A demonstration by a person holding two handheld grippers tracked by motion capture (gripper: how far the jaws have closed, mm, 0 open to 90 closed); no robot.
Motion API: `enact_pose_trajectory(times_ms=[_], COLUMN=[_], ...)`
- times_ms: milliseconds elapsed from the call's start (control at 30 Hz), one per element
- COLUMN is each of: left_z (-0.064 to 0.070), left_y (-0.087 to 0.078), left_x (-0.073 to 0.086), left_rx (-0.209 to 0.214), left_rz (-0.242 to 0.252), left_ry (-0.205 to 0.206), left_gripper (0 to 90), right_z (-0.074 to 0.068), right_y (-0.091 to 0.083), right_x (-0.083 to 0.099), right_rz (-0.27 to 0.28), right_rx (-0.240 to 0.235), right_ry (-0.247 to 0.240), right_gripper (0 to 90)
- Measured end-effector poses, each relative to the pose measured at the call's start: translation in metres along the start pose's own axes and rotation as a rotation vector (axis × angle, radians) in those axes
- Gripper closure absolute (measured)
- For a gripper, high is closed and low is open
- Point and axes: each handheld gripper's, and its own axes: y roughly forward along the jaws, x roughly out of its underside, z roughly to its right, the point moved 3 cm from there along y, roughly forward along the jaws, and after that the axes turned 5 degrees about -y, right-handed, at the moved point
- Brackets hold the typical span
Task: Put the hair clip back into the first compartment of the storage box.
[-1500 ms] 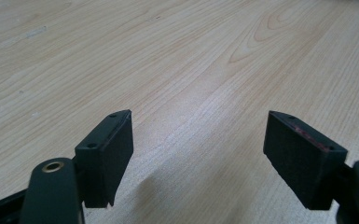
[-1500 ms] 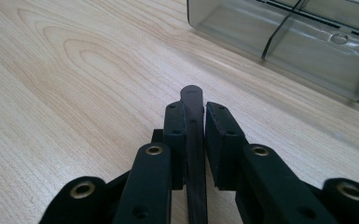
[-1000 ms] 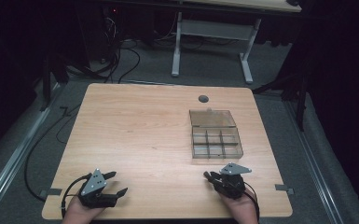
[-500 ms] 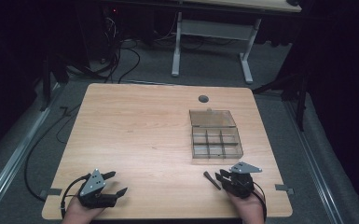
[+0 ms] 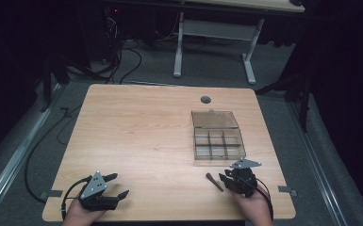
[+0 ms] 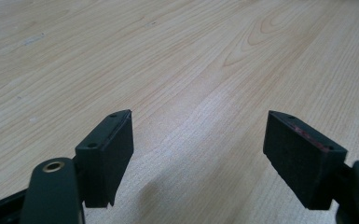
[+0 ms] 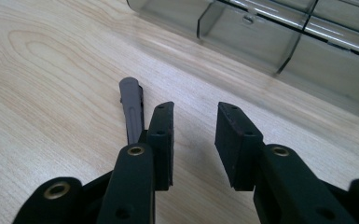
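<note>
Light wooden table point(image 5: 136, 136) on grey carpet point(image 5: 283, 61), dark room.

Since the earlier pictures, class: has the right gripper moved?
Yes. The right gripper shifted rightward along the table's near edge, uncovering a dark peg near the box.

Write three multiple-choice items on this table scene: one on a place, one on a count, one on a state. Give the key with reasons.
1. Where does the small dark peg lie?
A. inside the organiser box
B. on the table beside the right claw
C. between the left claw's jaws

2. How many compartments per row does the clear organiser box show in the high view?
A. three
B. one
C. six

3. How does the left claw stand?
A. shut on the peg
B. shut on nothing
C. open, with nothing between the jaws

Key: B, the peg rests on bare wood just left of the right claw; A, two dividers split each row; C, only table shows between its wide-set jaws.
</note>
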Motion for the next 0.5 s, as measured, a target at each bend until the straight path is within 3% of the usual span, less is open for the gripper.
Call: enact_pose_trajectory(times_ms=[233, 500], left_z=[0.0003, 0.0007], left_y=[0.0, 0.0001], left_x=[0.0, 0.0001], left_rx=[0.004, 0.007], left_rz=[0.0, -0.002], left_ry=[0.002, 0.004], left_gripper=[24.9, 24.9], right_z=[0.0002, 0.0013], right_y=[-0.0007, -0.0035], right_x=[-0.0026, -0.0073], right_rz=[-0.062, -0.139], right_rx=[-0.012, -0.022], right_ry=[-0.002, -0.021], right_gripper=[70.6, 67.6])
